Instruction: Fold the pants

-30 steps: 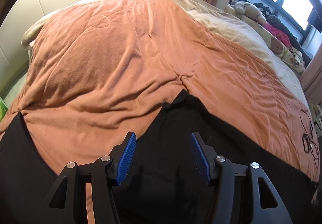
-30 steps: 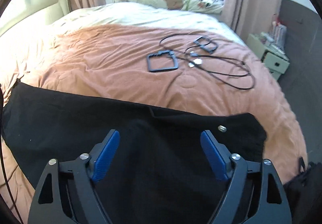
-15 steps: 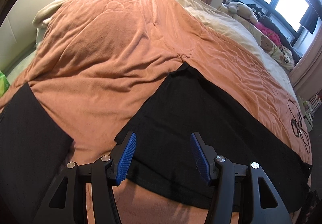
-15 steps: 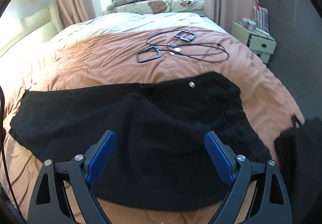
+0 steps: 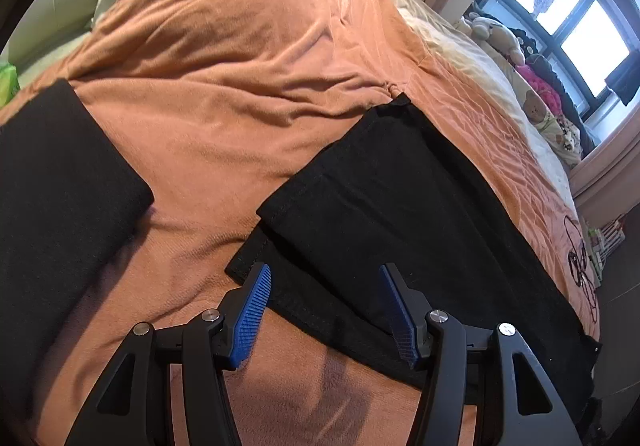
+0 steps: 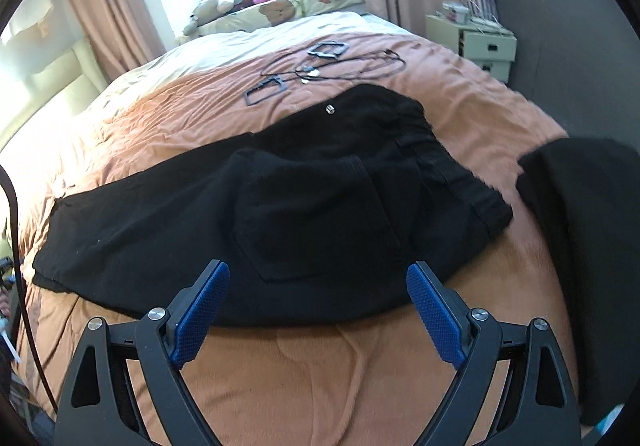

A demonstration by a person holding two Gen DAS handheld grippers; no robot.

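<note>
Black pants (image 6: 312, 197) lie flat on the orange bedspread, folded lengthwise with one leg over the other. In the right wrist view the waistband (image 6: 452, 165) with a silver button is at the right and the legs run left. In the left wrist view the leg cuffs (image 5: 280, 238) lie just ahead of my left gripper (image 5: 326, 306), which is open and empty above them. My right gripper (image 6: 318, 306) is open and empty, just short of the seat edge of the pants.
A second black garment lies at the left in the left wrist view (image 5: 56, 181) and another at the right in the right wrist view (image 6: 584, 221). Black cables and frames (image 6: 316, 65) lie on the bed beyond the pants. Stuffed toys (image 6: 248, 5) sit by the window. A nightstand (image 6: 480, 41) stands right.
Both grippers have pulled back toward the near bed edge, so the pants' cuffs and seat edge now show ahead of the fingers. Both stayed open.
</note>
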